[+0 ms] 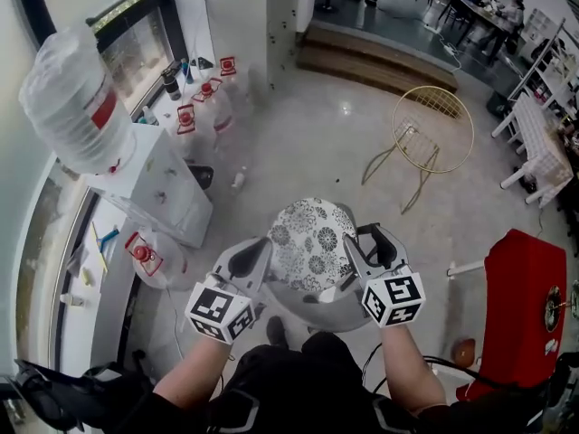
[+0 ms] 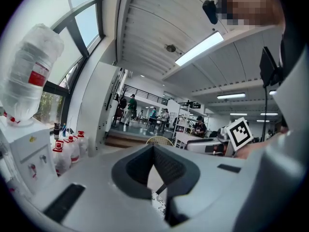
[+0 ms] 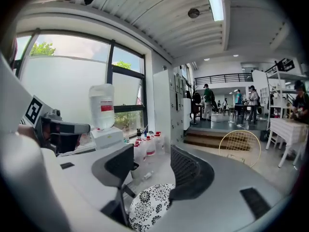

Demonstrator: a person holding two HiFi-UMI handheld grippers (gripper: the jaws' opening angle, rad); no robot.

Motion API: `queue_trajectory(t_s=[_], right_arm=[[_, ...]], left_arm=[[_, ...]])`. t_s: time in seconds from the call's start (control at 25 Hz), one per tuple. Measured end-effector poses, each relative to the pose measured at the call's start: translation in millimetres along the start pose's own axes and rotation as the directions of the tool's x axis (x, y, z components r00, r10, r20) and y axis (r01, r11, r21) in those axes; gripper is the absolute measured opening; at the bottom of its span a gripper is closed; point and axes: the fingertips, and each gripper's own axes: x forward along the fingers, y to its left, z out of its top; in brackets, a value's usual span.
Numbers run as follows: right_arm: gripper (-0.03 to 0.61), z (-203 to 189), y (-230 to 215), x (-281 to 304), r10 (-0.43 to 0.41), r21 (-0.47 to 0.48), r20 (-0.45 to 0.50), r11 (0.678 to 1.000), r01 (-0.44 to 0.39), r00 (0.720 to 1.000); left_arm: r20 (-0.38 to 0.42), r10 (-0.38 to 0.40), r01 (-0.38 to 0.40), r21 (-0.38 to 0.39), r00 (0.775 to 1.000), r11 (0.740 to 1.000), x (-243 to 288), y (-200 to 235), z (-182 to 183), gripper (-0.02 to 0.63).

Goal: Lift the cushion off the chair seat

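While resting on the grey chair seat, the round black-and-white floral cushion lies between both tools. At its 8 o'clock the left gripper has its jaws together on nothing. At 4 o'clock the right gripper stands apart, the cushion's edge below the gap. At 10 o'clock, an inverted water jug bears a red label, unreadable.

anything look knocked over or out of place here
One thing: a small bottle lies on its side on the bare floor, apart from the water jugs standing upright by the window. No spill shows around it. The patterned cushion looks flat and undamaged.
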Motion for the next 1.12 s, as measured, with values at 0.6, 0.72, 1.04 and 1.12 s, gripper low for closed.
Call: queue_trajectory(t_s=[0.6, 0.72, 1.04, 1.12], right_arm=[[0.339, -116.6, -70.1, 79.3, 0.033, 0.083, -0.221, 0.996, -0.015, 0.975], [0.345, -144.9, -84.1, 91.5, 0.019, 0.097, -0.271, 0.995, 0.008, 0.962], [0.353, -211.8, -113.8, 123.8, -0.031, 0.106, -0.378, 0.991, 0.076, 0.925], [0.354, -228.5, -116.1, 130.9, -0.024, 0.122, -0.409, 0.989, 0.081, 0.912]], left_arm=[[-0.173, 0.054, -0.063, -0.049, 0.984, 0.997, 81.0, 5.4, -70.2, 0.008], [-0.197, 0.045, -0.057, -0.053, 0.979, 0.997, 98.3, 5.1, -84.9, 0.007], [-0.276, 0.066, -0.098, -0.104, 0.959, 0.990, 135.9, 14.8, -138.3, 0.006], [-0.287, 0.067, -0.105, -0.120, 0.956, 0.987, 144.8, 16.6, -149.9, 0.006]])
